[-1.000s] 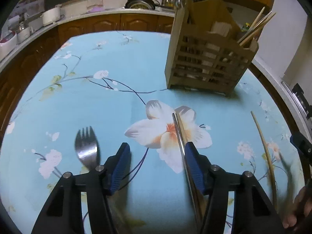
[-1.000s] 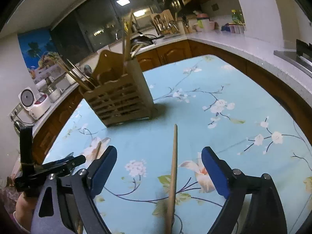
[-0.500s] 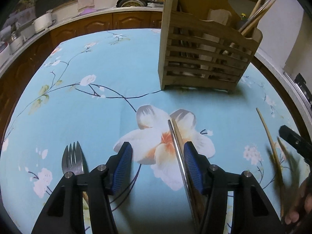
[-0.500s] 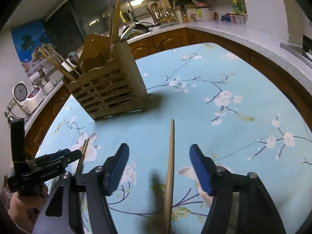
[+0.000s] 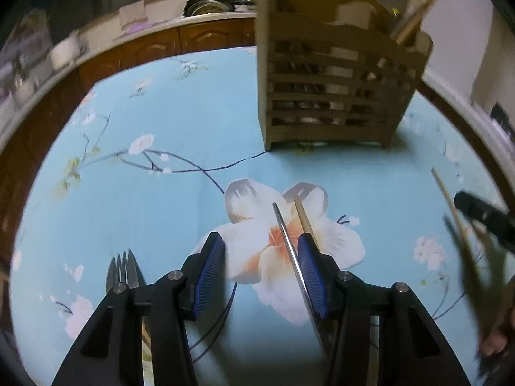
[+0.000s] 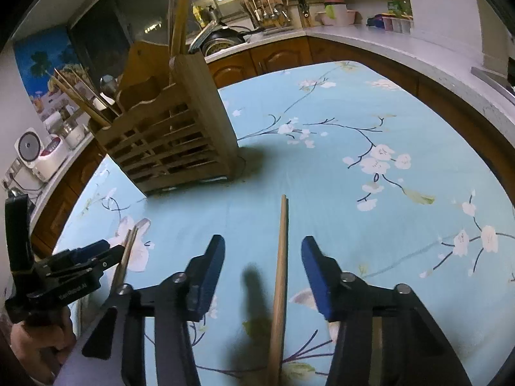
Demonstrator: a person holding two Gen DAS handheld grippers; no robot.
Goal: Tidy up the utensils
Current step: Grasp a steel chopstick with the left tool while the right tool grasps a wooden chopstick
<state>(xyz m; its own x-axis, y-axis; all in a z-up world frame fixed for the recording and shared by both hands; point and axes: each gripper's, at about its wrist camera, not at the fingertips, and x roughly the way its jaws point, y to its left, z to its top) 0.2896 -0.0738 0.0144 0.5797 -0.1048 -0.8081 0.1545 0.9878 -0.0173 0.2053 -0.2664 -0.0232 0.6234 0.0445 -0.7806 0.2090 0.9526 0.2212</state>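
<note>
A wooden slatted utensil holder (image 5: 334,96) stands on the blue floral tablecloth, with chopsticks in it; it also shows in the right wrist view (image 6: 173,141). My left gripper (image 5: 262,273) is open over a metal chopstick (image 5: 289,251) and a wooden chopstick (image 5: 304,220) that lie by its right finger. A fork (image 5: 124,271) lies left of it. My right gripper (image 6: 262,273) is open around a wooden chopstick (image 6: 280,273) on the cloth, not touching it. That chopstick shows at the right in the left wrist view (image 5: 450,206).
Wooden cabinets and a white counter (image 6: 386,45) ring the table, with a pan (image 5: 209,3), a rice cooker (image 6: 42,154) and jars on them. The left gripper (image 6: 74,270) shows at the lower left of the right wrist view.
Both grippers have moved forward toward the holder and narrowed their openings. The fork has slid lower in the left view. The right gripper's fingers now flank the wooden chopstick more closely.
</note>
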